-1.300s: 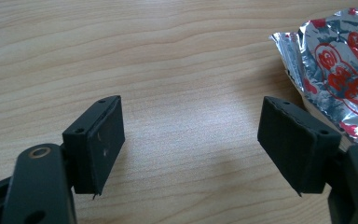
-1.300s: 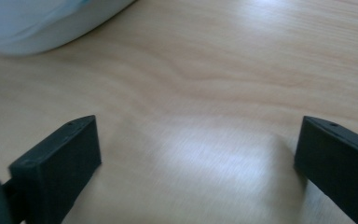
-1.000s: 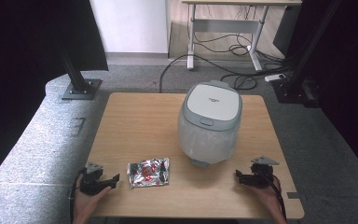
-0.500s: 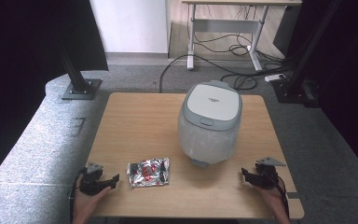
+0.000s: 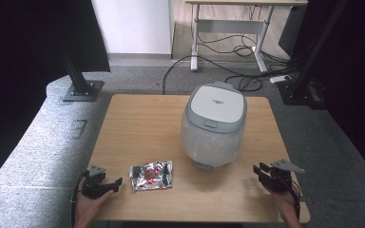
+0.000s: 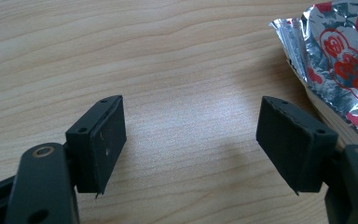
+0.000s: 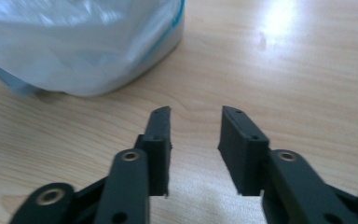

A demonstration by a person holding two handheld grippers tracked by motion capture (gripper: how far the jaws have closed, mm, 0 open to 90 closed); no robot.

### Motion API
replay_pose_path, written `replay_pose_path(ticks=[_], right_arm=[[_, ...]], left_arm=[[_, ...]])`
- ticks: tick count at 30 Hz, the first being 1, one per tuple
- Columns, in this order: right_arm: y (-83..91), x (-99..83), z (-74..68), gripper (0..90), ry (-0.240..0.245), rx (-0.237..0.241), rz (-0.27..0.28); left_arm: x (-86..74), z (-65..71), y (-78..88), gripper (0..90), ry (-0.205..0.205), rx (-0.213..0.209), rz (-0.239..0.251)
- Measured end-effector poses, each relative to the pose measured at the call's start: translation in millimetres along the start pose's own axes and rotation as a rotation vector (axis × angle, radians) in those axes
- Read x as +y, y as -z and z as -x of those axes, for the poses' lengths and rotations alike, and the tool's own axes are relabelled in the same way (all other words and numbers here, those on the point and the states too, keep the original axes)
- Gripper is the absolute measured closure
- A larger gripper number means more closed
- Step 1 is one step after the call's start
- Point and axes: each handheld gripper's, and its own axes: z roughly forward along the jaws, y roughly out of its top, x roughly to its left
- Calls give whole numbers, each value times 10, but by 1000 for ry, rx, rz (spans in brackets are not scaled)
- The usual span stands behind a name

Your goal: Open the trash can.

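A white and grey rice cooker (image 5: 214, 126) wrapped in clear plastic stands right of the centre of the wooden table (image 5: 138, 123). A silver foil packet (image 5: 151, 175) with red print lies flat near the front left. My left gripper (image 5: 118, 183) rests just left of the packet, open wide, and the packet's edge (image 6: 340, 56) lies beyond its right jaw. My right gripper (image 5: 258, 170) hovers at the front right and points toward the cooker's base (image 7: 74, 42). Its jaws have just been closing and stand narrowly apart (image 7: 196, 126) with nothing between them.
Black stand bases sit on the grey floor at the back left (image 5: 81, 90) and back right (image 5: 304, 92). A desk with loose cables (image 5: 237, 52) stands beyond the table. Bare wood lies between the packet and the right gripper.
The right gripper has shifted slightly right and risen a little, and its jaws stand closer together. The left gripper, packet and cooker have not moved.
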Motion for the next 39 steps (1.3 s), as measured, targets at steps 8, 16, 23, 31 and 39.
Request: replay_pose_path(ticks=[8, 16, 23, 31, 39], right_arm=[[135, 94, -33, 813, 21, 61, 47], [217, 195, -104, 889, 68, 132, 82], [343, 327, -140, 892, 65, 175, 138], [406, 511, -182, 894, 73, 255, 168], [451, 713, -246, 894, 87, 304, 202]], left_arm=[[1, 4, -6, 243, 9, -9, -3], [1, 13, -10, 243, 17, -16, -5], [0, 12, -13, 243, 19, -20, -7], [-5, 10, -5, 245, 27, -23, -4], [-5, 17, -7, 251, 27, -25, -5]])
